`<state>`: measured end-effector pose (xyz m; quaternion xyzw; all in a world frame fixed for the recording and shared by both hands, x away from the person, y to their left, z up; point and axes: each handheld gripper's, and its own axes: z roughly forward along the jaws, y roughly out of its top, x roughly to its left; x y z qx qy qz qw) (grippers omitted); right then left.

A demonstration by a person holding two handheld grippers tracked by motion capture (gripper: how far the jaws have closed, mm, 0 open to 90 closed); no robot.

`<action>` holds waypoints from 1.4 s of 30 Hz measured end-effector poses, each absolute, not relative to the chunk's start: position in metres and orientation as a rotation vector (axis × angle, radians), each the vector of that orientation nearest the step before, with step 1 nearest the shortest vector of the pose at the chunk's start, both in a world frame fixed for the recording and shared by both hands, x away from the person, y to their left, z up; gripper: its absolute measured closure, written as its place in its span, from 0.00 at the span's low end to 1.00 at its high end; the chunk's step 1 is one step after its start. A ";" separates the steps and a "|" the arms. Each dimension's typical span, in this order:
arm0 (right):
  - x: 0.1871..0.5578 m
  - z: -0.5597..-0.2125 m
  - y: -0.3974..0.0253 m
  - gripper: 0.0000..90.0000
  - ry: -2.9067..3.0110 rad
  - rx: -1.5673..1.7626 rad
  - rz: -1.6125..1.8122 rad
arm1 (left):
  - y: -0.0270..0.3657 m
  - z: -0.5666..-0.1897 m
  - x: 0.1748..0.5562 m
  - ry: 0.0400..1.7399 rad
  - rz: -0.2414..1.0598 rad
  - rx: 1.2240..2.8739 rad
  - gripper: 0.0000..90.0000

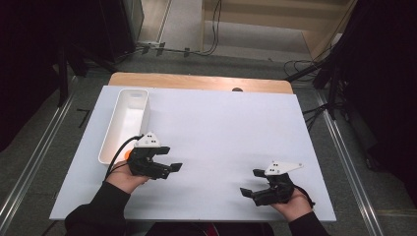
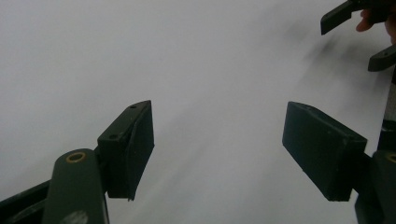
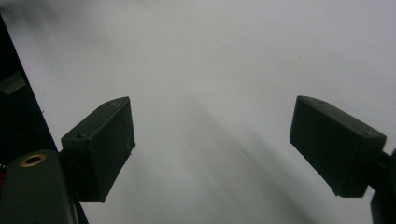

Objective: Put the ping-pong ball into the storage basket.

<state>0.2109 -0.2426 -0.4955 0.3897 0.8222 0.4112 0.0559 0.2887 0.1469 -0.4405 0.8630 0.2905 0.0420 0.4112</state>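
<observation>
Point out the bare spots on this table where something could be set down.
Widest free patch: the white table between the white bin and the right edge. Also bare: between the left gripper and right gripper. Crowded only at the left edge, around the bin.

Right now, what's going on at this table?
A person holds a two-jaw gripper in each hand above a white table. The left gripper and the right gripper both have their jaws wide apart with nothing between them, and they point toward each other across the near part of the table. A long white tray lies along the table's left edge, beside the left gripper; what it holds cannot be made out. Neither gripper touches it.
</observation>
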 end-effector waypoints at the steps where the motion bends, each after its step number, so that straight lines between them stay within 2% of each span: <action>1: 0.211 -0.496 -0.243 0.14 2.494 1.184 1.246 | 0.147 -0.442 0.288 0.727 0.110 2.179 0.28; 42: 0.212 -0.496 -0.244 0.14 2.487 1.194 1.247 | 0.173 -0.470 0.261 0.642 0.066 2.250 0.28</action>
